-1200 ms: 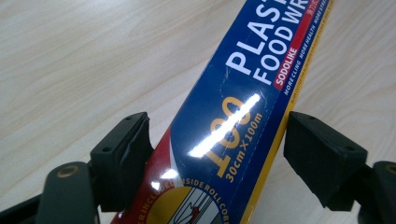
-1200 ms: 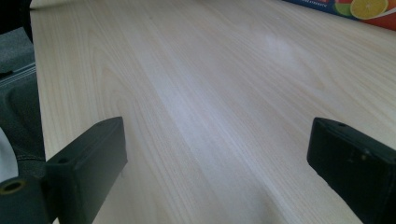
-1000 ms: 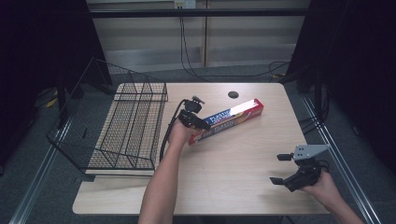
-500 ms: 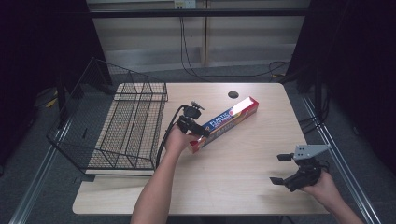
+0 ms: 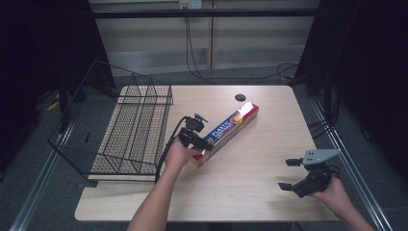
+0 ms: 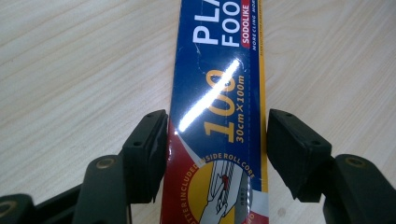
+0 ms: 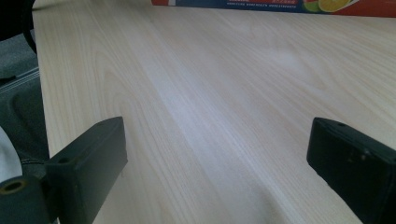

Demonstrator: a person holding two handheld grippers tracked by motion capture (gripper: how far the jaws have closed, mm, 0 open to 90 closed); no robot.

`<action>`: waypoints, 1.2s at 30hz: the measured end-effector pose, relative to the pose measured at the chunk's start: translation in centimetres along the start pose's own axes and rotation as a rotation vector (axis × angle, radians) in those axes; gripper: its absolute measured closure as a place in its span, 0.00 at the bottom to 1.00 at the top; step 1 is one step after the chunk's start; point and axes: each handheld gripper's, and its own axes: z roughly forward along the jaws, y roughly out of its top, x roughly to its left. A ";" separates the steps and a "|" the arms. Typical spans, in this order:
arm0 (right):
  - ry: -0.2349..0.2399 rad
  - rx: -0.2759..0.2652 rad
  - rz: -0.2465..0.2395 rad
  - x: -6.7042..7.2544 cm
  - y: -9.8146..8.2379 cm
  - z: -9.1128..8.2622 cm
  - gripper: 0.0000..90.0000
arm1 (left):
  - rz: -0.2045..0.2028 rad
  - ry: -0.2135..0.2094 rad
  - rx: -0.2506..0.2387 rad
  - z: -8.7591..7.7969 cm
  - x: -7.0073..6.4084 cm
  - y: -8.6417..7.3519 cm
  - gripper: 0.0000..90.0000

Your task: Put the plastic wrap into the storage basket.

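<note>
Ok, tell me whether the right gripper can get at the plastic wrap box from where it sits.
Probably yes. The right gripper stands open over bare table, and nothing lies between it and the plastic wrap box. The left gripper already clamps the box's near end, so the far end is the freer target.

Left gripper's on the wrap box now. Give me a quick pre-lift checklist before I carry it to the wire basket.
1. Left gripper closed on the box, jaws just closed in: ok.
2. Grip centred along the box: not ok, it holds the near end.
3. Box lifted off the table: cannot tell.
4. Basket beside the box, top open: ok.
5. Right gripper open, apart from the box: ok.
</note>
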 end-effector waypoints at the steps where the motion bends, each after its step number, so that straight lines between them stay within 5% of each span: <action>1: -0.005 -0.006 -0.003 0.0 0.1 0.0 0.05 | -0.019 0.008 -0.013 0.2 -0.3 0.1 0.43; 4: 0.001 -0.004 -0.001 -0.1 0.1 0.0 0.05 | -0.007 0.048 -0.003 0.0 -0.4 1.1 0.27; 11: 0.002 -0.009 0.001 -0.2 0.0 0.0 0.05 | -0.019 0.041 -0.031 0.9 -0.3 3.0 0.16; 22: -0.001 -0.012 0.011 -0.3 -0.1 -0.2 0.06 | -0.017 0.036 -0.025 3.3 -1.2 6.5 0.15; 36: 0.002 -0.025 0.015 -0.4 -0.1 -0.3 0.06 | -0.024 0.048 -0.010 5.0 -0.8 7.8 0.20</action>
